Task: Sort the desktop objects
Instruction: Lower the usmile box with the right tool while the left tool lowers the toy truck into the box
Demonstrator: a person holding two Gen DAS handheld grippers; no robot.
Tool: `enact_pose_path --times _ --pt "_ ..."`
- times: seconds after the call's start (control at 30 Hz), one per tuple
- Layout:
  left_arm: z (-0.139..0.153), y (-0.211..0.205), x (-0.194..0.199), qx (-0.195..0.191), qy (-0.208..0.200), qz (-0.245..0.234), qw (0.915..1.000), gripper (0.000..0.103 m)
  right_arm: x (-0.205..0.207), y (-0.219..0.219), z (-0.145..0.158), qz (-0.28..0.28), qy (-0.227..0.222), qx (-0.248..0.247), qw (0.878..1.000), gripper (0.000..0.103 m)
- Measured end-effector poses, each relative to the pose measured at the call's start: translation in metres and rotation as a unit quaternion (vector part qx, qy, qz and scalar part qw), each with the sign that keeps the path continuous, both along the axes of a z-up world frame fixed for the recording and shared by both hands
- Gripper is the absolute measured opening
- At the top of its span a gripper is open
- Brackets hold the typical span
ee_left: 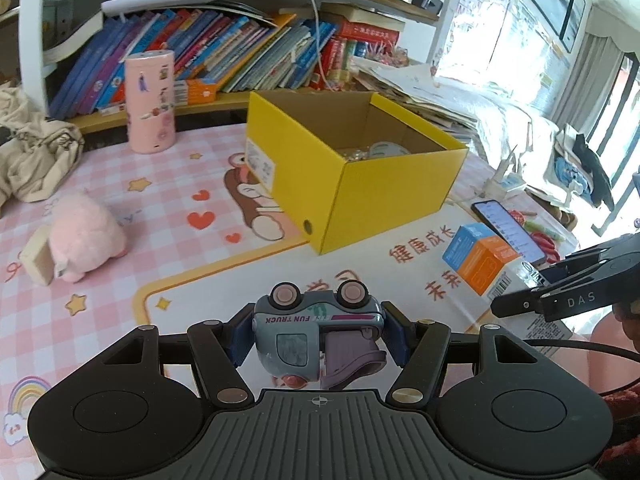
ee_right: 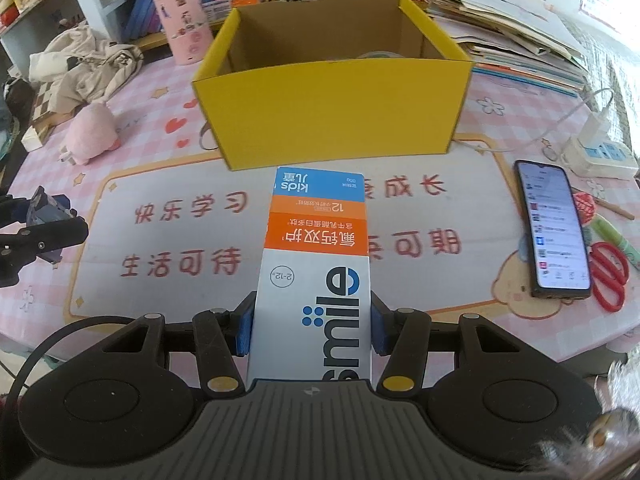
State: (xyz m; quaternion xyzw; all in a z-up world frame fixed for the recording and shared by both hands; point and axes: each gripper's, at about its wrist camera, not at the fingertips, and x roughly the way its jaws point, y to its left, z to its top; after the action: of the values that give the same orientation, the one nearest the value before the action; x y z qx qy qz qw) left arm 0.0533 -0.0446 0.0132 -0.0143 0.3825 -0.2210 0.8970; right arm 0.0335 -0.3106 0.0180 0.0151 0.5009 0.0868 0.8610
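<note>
My left gripper [ee_left: 318, 334] is shut on a small grey-blue toy truck [ee_left: 316, 336] with pink wheels, held upside down above the mat. My right gripper [ee_right: 314, 326] is shut on a long white, orange and blue toothpaste box [ee_right: 316, 264], which points toward the open yellow cardboard box [ee_right: 332, 120]. In the left wrist view the yellow box [ee_left: 384, 196] stands ahead and slightly right, with a few small items on its floor. The toothpaste box [ee_left: 480, 264] and the right gripper's dark arm show at the right edge there.
A pink plush toy [ee_left: 84, 236] lies at the left, a pink cylinder [ee_left: 151, 102] behind it near the bookshelf [ee_left: 224, 52]. A lit phone [ee_right: 554, 228], red scissors [ee_right: 610, 276] and a power strip [ee_right: 600, 152] lie at the right. Crumpled cloth [ee_right: 88, 64] sits far left.
</note>
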Motion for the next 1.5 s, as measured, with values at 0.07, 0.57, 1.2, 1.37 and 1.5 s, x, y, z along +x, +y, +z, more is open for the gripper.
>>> enact_pose_path --times 0.07,0.57,1.2,1.37,1.5 --pt "0.002 -0.008 0.003 -0.002 -0.001 -0.002 1.0000 0.064 0.002 -0.008 0.001 0.000 0.001 0.001 1.000 0.050" --pt "0.033 -0.077 0.033 -0.019 -0.044 -0.036 0.9982 0.064 0.019 -0.067 0.036 0.007 -0.030 0.016 0.999 0.050" --pt "0.078 -0.117 0.095 0.025 -0.134 -0.001 0.9907 0.064 0.110 -0.115 0.102 0.094 -0.125 0.054 0.986 0.050" --pt "0.085 -0.116 0.128 0.051 -0.154 0.031 0.9863 0.064 0.156 -0.098 0.106 0.125 -0.144 0.052 0.980 0.050" --pt "0.086 -0.116 0.157 0.072 -0.157 0.049 0.9837 0.064 0.191 -0.080 0.106 0.159 -0.157 0.040 0.974 0.050"
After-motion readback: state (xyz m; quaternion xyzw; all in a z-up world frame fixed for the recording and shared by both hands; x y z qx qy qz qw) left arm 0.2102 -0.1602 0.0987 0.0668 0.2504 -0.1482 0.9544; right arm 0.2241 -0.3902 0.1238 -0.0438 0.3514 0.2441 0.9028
